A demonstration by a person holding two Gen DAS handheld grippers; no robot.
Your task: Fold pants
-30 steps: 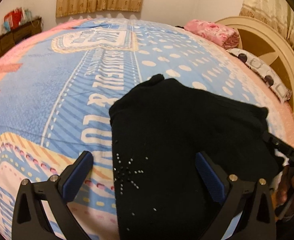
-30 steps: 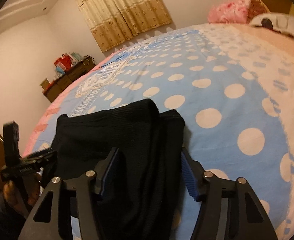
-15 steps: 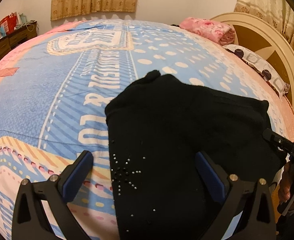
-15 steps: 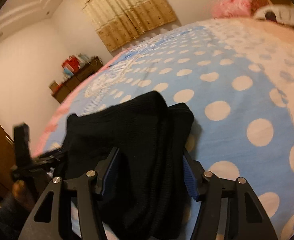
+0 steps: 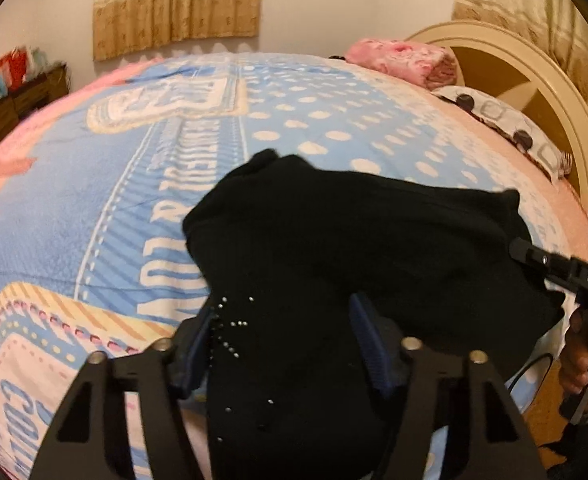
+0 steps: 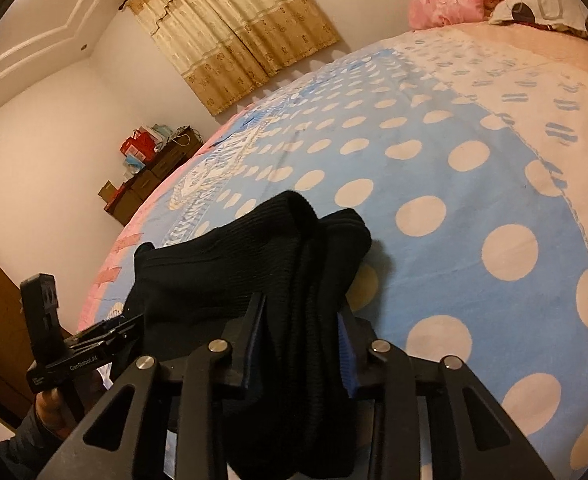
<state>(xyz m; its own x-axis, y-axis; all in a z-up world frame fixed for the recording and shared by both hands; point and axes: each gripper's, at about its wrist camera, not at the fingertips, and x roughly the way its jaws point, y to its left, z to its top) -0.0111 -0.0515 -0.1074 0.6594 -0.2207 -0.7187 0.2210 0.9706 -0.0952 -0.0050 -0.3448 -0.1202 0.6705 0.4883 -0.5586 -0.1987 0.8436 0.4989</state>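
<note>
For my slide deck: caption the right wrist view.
Right tool closing on bunched black pants lying on the polka-dot bedspread.

left hand-held gripper (image 5: 283,344), right hand-held gripper (image 6: 300,344), jaws just closing

The near end of the black pants (image 5: 334,264) runs off the bottom edge of both wrist views, so their full length cannot be told. In the left view the left gripper (image 5: 281,344) hides its own fingertips in dark cloth. The hand (image 5: 586,356) at the right edge is cut off. The clutter on the cabinet (image 6: 149,168) is too small to identify.
</note>
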